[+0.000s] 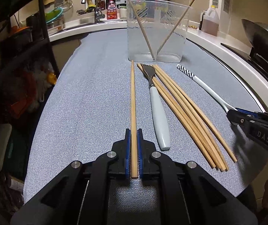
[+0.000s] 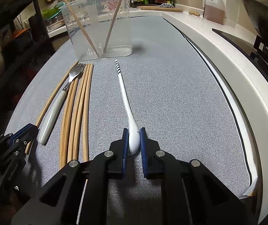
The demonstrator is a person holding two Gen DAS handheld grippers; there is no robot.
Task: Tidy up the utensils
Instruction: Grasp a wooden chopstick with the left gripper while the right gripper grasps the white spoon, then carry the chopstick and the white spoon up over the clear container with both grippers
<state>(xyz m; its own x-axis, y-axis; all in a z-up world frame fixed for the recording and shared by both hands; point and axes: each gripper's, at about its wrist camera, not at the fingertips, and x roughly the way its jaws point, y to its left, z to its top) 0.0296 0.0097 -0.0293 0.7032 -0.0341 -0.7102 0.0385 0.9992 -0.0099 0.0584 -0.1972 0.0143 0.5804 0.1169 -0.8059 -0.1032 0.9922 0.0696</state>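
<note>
Both claws clamped on utensils lying on the tabletop (image 1: pixel 77 93).

The left claw (image 1: pixel 134 150) grips one chopstick (image 1: pixel 133 103); the right claw (image 2: pixel 134 144) grips the bowl end of a white spoon (image 2: pixel 126 101). Between them lie a fork (image 1: pixel 159 112) and a chopstick bundle (image 1: pixel 190 116). Beyond stands a clear tub (image 1: pixel 156 30) holding two crossed chopsticks.

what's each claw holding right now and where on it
The left claw is shut on a single wooden chopstick, gripping its near end. The right claw is shut on the white spoon, gripping its bowl end.
</note>
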